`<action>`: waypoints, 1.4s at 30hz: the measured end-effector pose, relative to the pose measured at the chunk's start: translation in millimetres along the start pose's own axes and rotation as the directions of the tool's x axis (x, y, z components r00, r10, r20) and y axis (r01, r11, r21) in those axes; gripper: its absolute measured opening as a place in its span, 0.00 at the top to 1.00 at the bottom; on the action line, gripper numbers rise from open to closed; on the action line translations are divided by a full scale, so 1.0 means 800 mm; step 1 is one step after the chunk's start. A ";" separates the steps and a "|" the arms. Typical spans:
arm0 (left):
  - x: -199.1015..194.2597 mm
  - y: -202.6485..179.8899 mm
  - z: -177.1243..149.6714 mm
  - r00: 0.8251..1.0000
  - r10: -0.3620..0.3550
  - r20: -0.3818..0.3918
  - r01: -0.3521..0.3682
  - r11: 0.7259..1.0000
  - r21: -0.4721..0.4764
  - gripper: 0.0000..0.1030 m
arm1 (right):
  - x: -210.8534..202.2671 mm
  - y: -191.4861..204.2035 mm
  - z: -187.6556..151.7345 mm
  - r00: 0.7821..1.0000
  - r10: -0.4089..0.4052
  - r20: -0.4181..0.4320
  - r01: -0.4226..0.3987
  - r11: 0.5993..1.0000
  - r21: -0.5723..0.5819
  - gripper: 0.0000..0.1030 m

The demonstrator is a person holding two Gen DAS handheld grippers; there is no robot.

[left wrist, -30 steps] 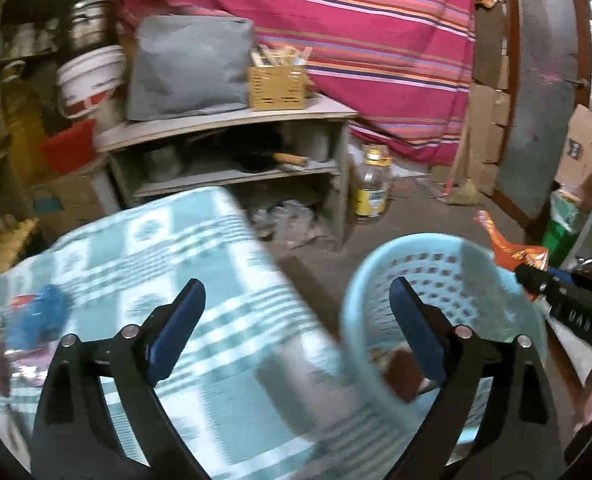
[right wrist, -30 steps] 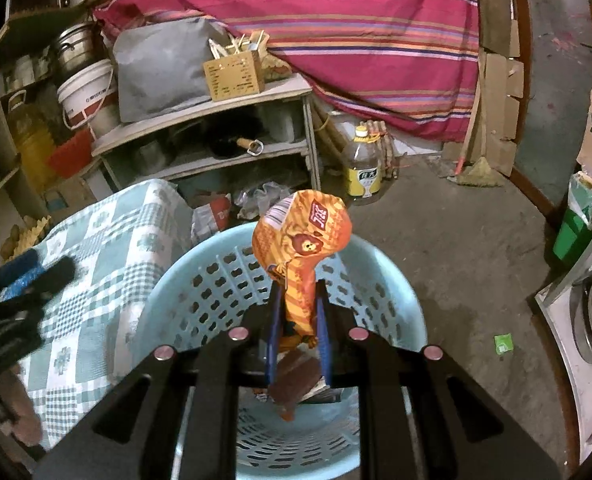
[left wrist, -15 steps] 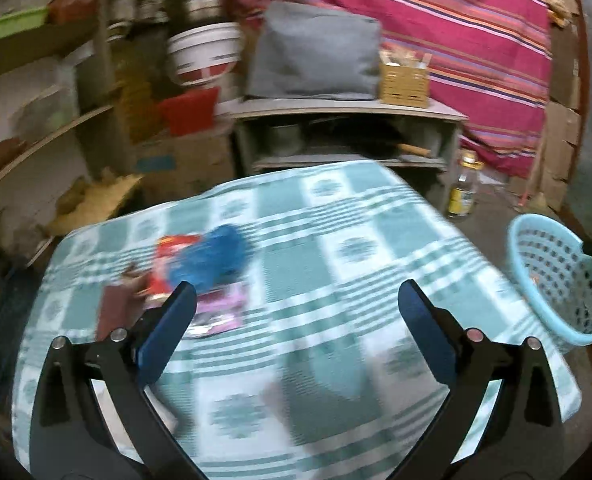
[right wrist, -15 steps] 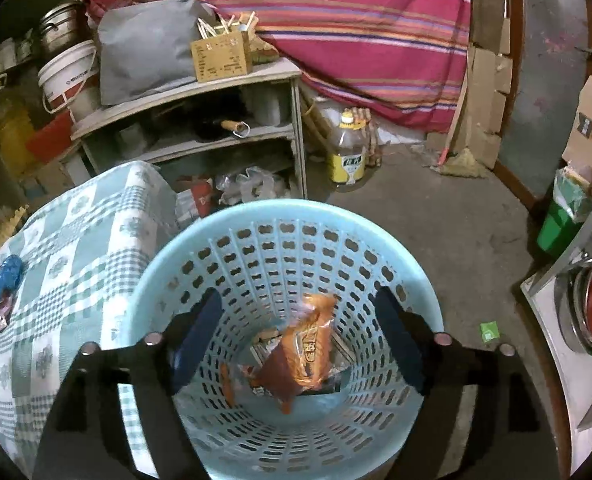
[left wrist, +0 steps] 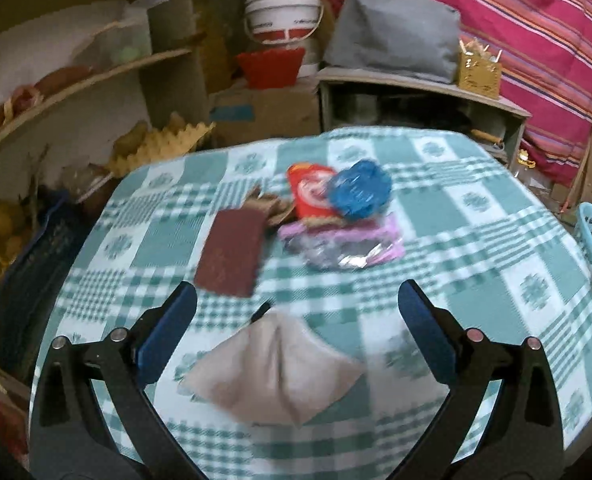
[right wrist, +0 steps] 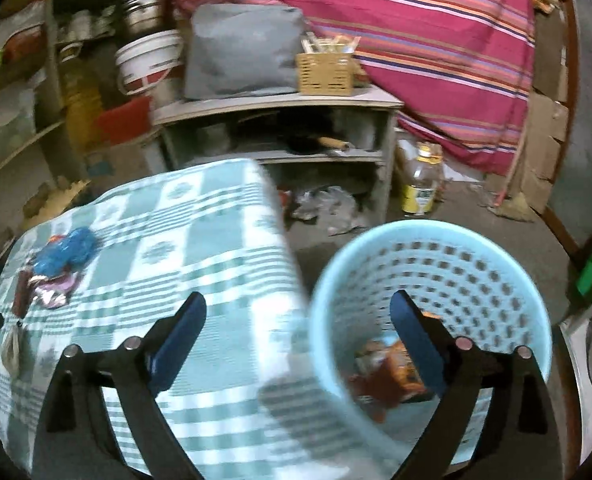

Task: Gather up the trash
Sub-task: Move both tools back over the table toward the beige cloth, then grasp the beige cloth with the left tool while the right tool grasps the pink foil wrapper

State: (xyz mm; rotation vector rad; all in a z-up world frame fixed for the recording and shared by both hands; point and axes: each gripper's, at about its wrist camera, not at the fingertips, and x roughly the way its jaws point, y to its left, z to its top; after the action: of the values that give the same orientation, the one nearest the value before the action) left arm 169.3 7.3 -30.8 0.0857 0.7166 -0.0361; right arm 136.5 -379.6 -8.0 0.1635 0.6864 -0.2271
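Note:
My left gripper [left wrist: 296, 300] is open above the green checked table [left wrist: 476, 240], with a crumpled beige wrapper [left wrist: 272, 368] lying between and just below its fingers. Farther off lie a dark red packet [left wrist: 232, 252], a red wrapper [left wrist: 308, 192], a blue crumpled bag [left wrist: 360, 192] and a pink foil wrapper [left wrist: 348, 240]. My right gripper [right wrist: 298, 312] is empty, its jaws still opening, over the table's right edge beside the light blue basket [right wrist: 448, 248]. An orange snack bag [right wrist: 400, 368] lies inside the basket.
A grey shelf unit [right wrist: 280, 108] with a grey bag and a wicker box stands behind the table. An oil bottle [right wrist: 420, 184] sits on the floor by a striped red cloth [right wrist: 416, 20]. Shelves and a white bucket [left wrist: 282, 12] crowd the left.
My right gripper let go of the orange snack bag, which fell into the basket, then swung left toward the table. My left gripper moved from beside the basket over the table's trash pile.

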 end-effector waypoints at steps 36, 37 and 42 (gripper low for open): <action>0.015 0.040 0.007 0.985 -0.147 -0.093 0.145 0.989 -0.030 0.81 | 0.052 0.207 -0.017 0.984 0.152 -0.095 -0.165 0.974 -0.158 0.10; 0.015 0.042 0.012 0.987 -0.139 -0.084 0.137 0.990 -0.031 0.81 | 0.055 0.214 -0.017 0.982 0.160 -0.099 -0.175 0.972 -0.159 0.10; 0.017 0.062 0.031 0.994 -0.094 -0.050 0.092 0.994 -0.056 0.81 | 0.080 0.264 -0.016 0.972 0.199 -0.124 -0.219 0.959 -0.178 0.10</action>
State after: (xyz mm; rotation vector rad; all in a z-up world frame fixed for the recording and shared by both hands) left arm 198.9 54.6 -17.7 0.0020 0.7730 -0.1041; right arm 231.8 -183.1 -43.5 0.0639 0.7853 0.0513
